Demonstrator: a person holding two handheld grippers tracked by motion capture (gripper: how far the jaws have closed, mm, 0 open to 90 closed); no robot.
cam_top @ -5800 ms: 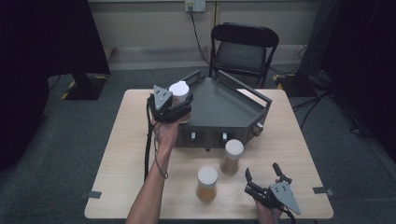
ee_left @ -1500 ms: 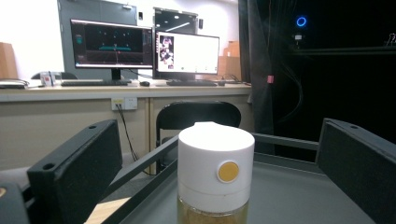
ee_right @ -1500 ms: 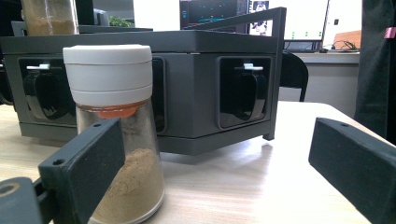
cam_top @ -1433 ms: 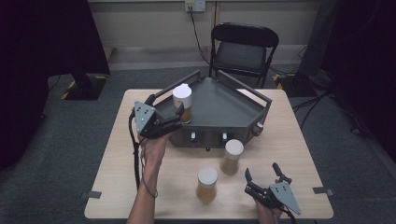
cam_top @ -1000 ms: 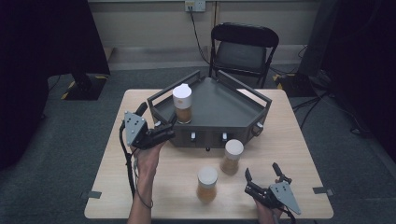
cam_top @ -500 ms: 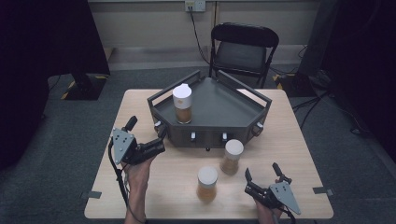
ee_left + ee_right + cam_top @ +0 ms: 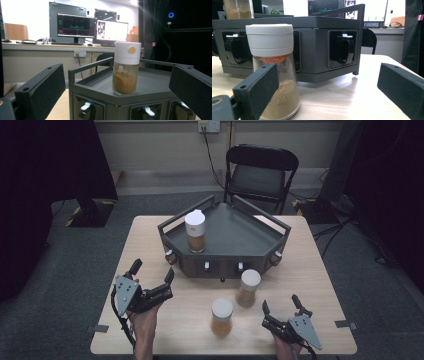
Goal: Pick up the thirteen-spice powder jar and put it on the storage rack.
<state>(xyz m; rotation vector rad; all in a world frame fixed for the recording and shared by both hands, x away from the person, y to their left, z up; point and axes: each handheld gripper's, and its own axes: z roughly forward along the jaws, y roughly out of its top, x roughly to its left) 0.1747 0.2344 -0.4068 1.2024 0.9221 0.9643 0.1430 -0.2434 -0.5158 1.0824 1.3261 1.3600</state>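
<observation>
One clear glass spice jar with a white cap [image 7: 195,231] stands on the dark grey angular tray [image 7: 250,236] at its left corner, two similar jars [image 7: 222,316] wait near the surface's front edge, and my left claw [image 7: 151,281] and right claw [image 7: 280,312] gape wide, empty.

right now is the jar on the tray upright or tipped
Upright: the jar stands on its base on the tray, white lid on top; the left gripper is open, clear of it.

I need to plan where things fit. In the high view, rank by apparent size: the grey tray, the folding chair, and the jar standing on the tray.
1. grey tray, widest by far.
2. folding chair, smaller in the picture, but it stands farther from the camera, so its real size is unsure.
3. jar on the tray, plainly the smallest.
</observation>
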